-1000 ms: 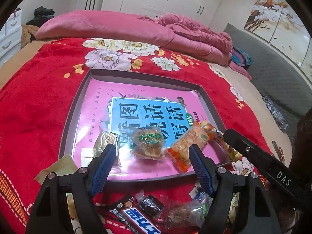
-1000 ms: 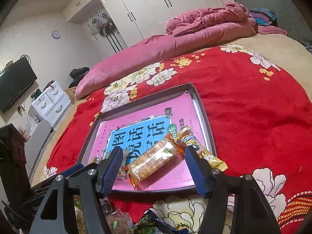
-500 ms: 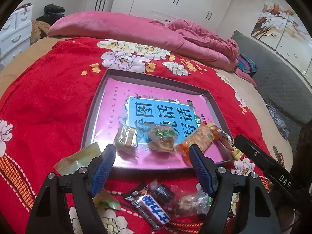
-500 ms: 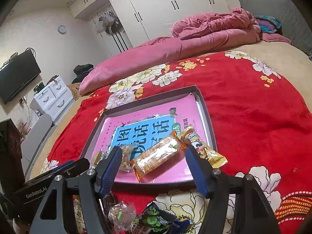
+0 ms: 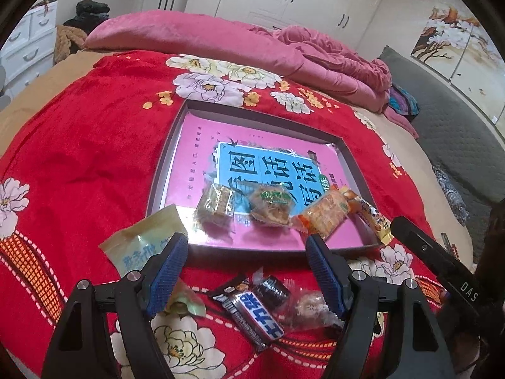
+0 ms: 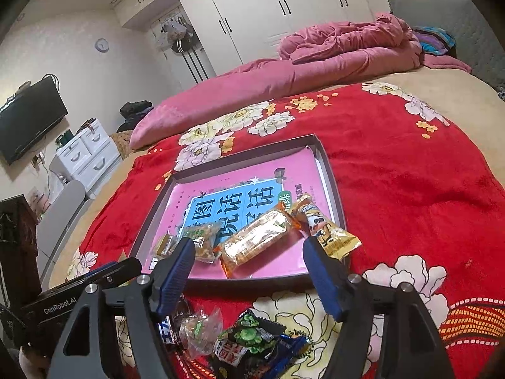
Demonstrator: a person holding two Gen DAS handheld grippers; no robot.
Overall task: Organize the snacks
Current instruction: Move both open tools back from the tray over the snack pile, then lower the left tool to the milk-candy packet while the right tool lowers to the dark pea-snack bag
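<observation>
Right claw (image 6: 247,254) opening, empty, above crinkly wrapped snacks (image 6: 255,242).

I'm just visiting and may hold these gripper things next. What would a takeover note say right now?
Left gripper: open, empty.
Right gripper: empty, its jaws opening.
Tray on the red blanket holds four snacks: gold packet, green-label pastry, orange cracker pack, yellow cartoon pack lying over the rim.
Left on the blanket: Snickers bar, dark candy, clear-wrapped sweet, pale green pouch, green pea bag.
</observation>
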